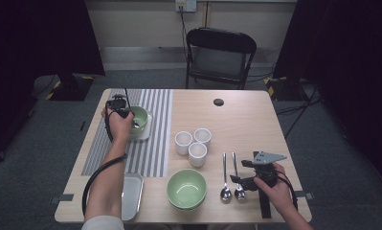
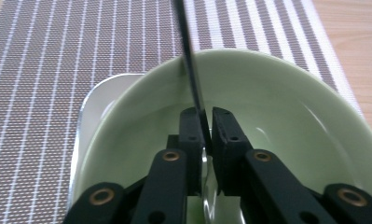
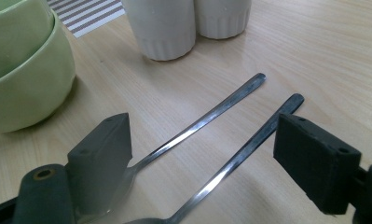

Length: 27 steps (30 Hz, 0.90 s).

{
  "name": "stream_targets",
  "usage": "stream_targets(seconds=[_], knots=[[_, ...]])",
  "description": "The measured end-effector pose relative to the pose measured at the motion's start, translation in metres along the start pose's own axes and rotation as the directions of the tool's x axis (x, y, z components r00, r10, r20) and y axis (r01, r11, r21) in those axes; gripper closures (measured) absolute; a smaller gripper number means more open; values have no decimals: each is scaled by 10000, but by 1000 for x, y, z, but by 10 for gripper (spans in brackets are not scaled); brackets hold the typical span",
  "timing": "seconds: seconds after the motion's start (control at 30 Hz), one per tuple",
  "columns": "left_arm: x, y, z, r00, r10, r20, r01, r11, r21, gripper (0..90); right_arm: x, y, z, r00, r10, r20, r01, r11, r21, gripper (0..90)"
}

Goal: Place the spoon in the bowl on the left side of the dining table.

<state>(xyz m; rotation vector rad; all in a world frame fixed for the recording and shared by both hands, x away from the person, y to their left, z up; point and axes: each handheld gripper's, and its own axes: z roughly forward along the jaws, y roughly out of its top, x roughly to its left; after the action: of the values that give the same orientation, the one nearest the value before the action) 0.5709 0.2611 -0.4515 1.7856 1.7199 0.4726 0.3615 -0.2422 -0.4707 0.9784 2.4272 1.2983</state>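
Observation:
My left gripper reaches into a pale green bowl at the table's far left. Its jaws are shut on the thin handle of a metal spoon, which rises up out of the bowl. The bowl stands on a small white tray. At the front right, my right gripper is open and held low over the table. Two spoons lie side by side between its pads, the left spoon and the right spoon; neither pad touches them.
A grey striped mat lies under the white tray. Three white cups cluster mid-table. Stacked green bowls sit at the front edge beside a metal tray. A black chair stands behind the table.

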Motion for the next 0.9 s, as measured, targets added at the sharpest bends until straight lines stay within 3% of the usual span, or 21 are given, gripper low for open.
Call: stream_targets(seconds=[0.17,0.23,0.37,0.47,0.67,0.9], knots=[[-1,1,-2,9998,159,84,-160,9997,172,878,0,0,1,10000,1,69,-2,10000,93,187],[-1,0,-1,10000,30,63,-31,9999,130,875,0,-1,1,10000,31,31,-31,10000,63,187],[0,-1,-2,9998,-148,121,149,9999,-78,775,0,0,0,10000,17,37,-17,10000,26,187],[0,0,-4,10000,52,-58,-52,10000,-32,768,0,-1,1,10000,66,39,-67,9999,111,186],[1,1,-7,9999,-76,-120,74,9998,-192,745,0,0,1,10000,57,22,-57,9999,120,187],[-2,0,-5,9996,278,-103,-278,9996,6,828,0,-1,2,10000,61,38,-62,9998,194,190]])
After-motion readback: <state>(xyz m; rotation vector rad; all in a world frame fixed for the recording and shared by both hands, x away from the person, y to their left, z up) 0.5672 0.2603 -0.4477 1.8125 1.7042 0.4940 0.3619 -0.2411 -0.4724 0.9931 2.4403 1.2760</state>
